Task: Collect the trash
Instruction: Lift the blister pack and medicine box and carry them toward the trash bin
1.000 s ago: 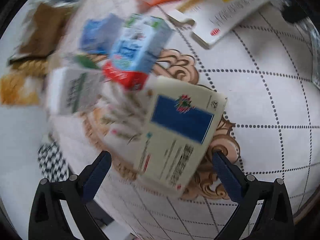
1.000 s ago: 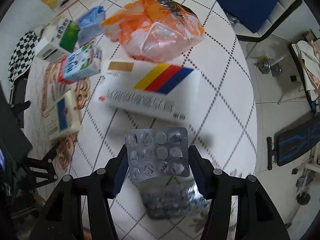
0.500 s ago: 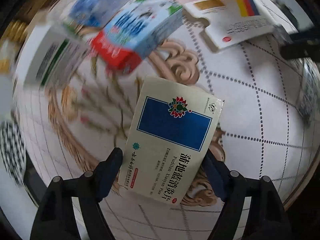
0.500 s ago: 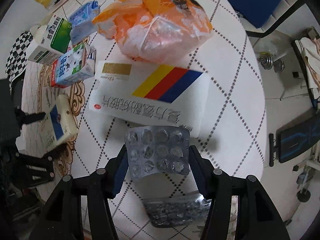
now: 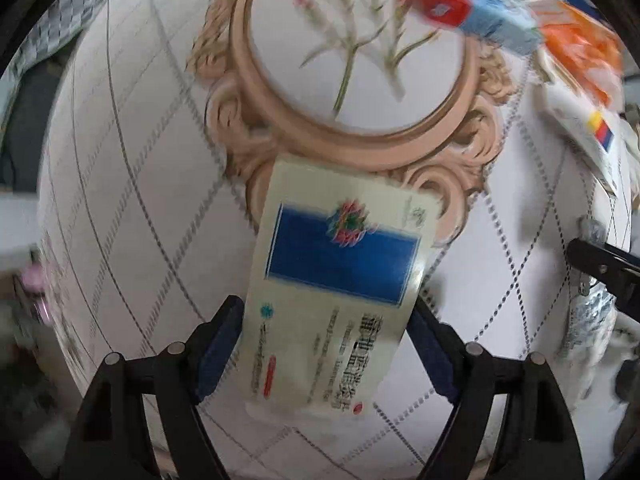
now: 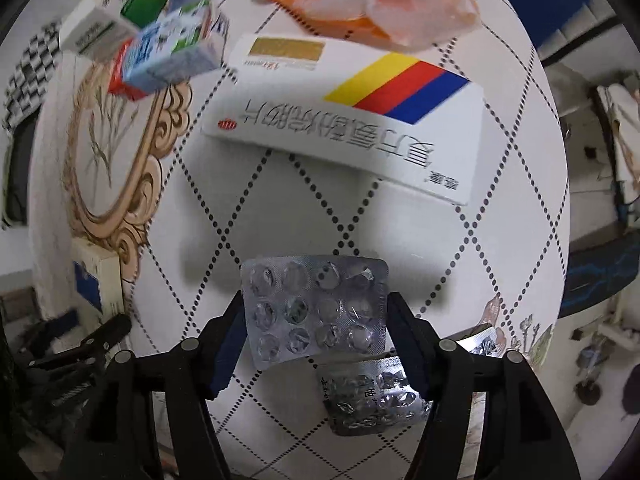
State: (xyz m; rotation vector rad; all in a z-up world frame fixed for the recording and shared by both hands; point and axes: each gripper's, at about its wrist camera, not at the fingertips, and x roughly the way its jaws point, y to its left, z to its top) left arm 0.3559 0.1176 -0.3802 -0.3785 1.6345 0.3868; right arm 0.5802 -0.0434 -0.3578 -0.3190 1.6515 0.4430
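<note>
Swung across the round patterned tabletop (image 5: 132,184), the left tongs (image 5: 324,344) now grasp a cream medicine box with blue panel (image 5: 336,284), jaws easing apart; right tongs (image 6: 316,332) are opening around a silver blister pack (image 6: 316,308), near a white box with yellow-red-blue stripes (image 6: 352,120); lettering unreadable

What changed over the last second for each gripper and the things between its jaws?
The left gripper closed in around the cream medicine box; its jaws are now opening slightly. The right gripper kept the blister pack and sank toward the table; its jaws are opening. The striped box stayed put.
</note>
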